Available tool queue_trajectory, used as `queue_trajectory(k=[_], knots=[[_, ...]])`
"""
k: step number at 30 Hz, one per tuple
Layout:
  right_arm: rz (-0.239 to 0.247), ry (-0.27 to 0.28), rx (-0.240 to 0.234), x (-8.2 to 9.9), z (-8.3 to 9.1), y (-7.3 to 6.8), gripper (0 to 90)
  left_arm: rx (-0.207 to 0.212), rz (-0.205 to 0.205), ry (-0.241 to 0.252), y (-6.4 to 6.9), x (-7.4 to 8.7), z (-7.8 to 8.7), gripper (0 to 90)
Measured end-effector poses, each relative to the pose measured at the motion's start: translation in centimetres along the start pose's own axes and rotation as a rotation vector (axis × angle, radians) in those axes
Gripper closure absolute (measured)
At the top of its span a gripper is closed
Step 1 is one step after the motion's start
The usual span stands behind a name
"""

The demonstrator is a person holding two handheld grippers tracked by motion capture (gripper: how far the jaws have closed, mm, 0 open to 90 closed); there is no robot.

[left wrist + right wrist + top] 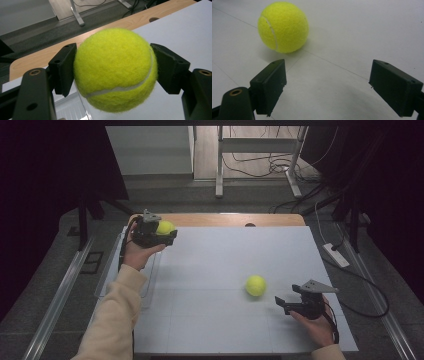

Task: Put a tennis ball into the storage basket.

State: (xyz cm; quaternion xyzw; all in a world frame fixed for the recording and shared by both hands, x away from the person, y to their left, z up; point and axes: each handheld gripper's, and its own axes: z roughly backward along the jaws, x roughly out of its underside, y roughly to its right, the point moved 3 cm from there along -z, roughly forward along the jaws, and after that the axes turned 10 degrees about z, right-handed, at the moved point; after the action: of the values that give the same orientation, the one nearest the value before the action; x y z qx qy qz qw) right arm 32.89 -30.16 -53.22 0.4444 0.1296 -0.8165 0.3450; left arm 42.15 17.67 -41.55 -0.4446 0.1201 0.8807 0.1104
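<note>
My left gripper point(161, 231) is shut on a yellow tennis ball point(165, 227) and holds it above the far left part of the white table top. In the left gripper view the held ball point(115, 68) sits pressed between both black pads point(64, 68). A second tennis ball point(255, 285) lies on the white surface right of centre. My right gripper point(281, 304) rests near the front right, open, with nothing between its fingers. In the right gripper view that second ball point(283, 26) lies a short way ahead and to the left of the open right gripper point(337, 86).
A clear plastic bin point(107, 270) hangs off the table's left side, under my left forearm. A wooden strip point(235, 219) with a hole runs along the far edge. Beyond it stand metal desk legs point(219, 165) and cables on the floor. A white power strip point(336, 255) lies right of the table.
</note>
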Motion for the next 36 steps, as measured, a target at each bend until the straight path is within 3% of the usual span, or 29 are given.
queue_trajectory(k=[36], knots=[[0.002, -0.006, 0.001, 0.1, -0.1, 0.0, 14.2, -0.11, 0.108, 0.002, -6.1, 1.0, 0.6, 27.3]])
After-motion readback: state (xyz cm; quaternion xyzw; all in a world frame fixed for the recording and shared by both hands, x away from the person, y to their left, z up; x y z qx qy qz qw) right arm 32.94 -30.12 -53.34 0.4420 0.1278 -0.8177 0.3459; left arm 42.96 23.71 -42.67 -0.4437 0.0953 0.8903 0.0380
